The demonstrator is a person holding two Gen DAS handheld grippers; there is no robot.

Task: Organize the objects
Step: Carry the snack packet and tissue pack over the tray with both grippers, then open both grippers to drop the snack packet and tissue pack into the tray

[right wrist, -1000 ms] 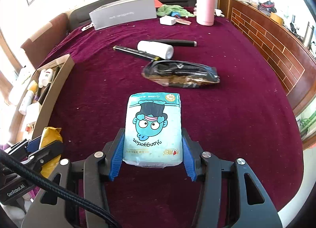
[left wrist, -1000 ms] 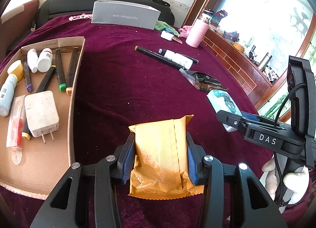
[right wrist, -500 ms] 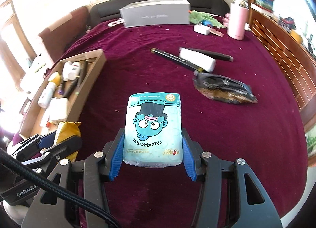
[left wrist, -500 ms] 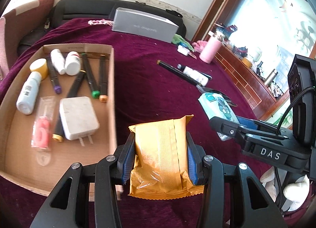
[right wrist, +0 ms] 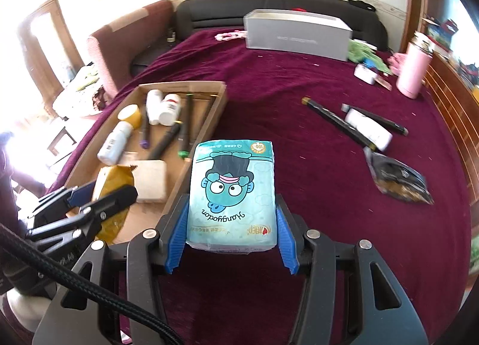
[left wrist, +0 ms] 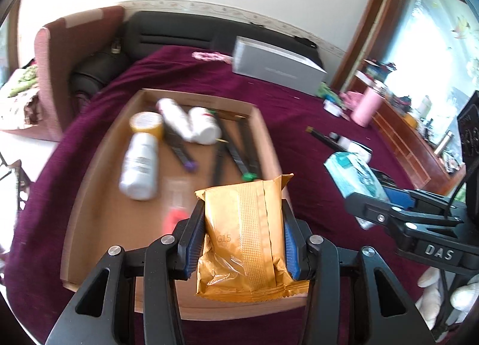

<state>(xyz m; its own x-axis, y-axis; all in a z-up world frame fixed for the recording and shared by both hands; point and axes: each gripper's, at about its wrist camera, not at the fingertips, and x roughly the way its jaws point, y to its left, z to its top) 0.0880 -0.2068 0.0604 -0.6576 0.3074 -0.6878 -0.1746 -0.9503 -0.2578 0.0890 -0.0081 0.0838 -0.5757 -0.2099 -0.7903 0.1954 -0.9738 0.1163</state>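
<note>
The left claw (left wrist: 243, 243) is clamped on a gold snack packet (left wrist: 244, 234), blue pads pressing both long sides; the packet's long axis runs along the fingers, its crimped seam nearest the camera and its far corner over the near right part of the cardboard tray (left wrist: 89, 183). The right claw (right wrist: 230, 225) grips a teal tissue pack (right wrist: 232, 192) the same way, long axis along the fingers, the cartoon face printed upside down to the camera, held above the maroon bedspread (right wrist: 314, 165) just right of the tray's wall.

Only the right wrist view shows the white charger block (right wrist: 149, 185) in the tray, which the gold packet hides in the left view; it also shows the black snack bag (right wrist: 398, 179), the black pens and the white tube (right wrist: 369, 128) lying on the spread. The left view, blurred, shows the white bottles (left wrist: 140, 170) and markers in the tray, and the pink flask (left wrist: 366, 105) far right.

Compared with a second ago, both claws have swung leftward: the tray then lay off to the left of the gold packet, now it sits directly beneath it, and the grips are unchanged
</note>
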